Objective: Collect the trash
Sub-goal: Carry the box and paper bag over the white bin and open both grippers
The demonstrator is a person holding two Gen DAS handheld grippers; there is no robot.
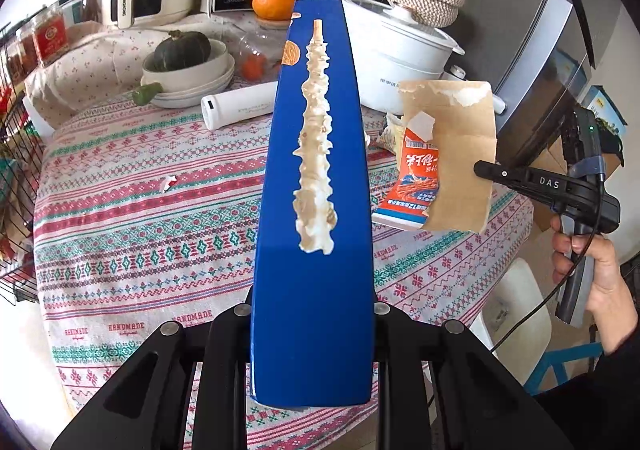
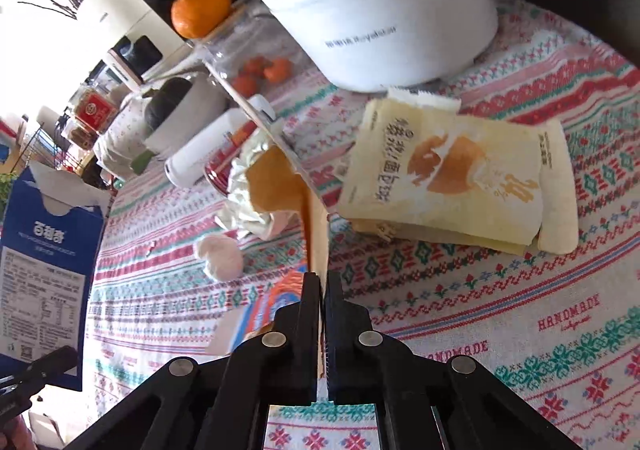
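Our right gripper (image 2: 322,286) pinches a torn cardboard piece (image 1: 460,154) beside the white pot (image 1: 400,62); our left gripper (image 1: 312,314) apparently clamps a blue carton (image 1: 316,290).

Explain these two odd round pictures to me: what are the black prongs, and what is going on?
No robot here: a person holds a black two-finger claw in each hand, each carrying a wide-angle camera looking along its fingers. The left claw grips an opened blue carton. The right claw, with the person's hand visible in the left picture, pinches a torn brown cardboard piece carrying an orange snack wrapper. On the patterned tablecloth lie a yellow snack packet, crumpled tissue and a white pot.
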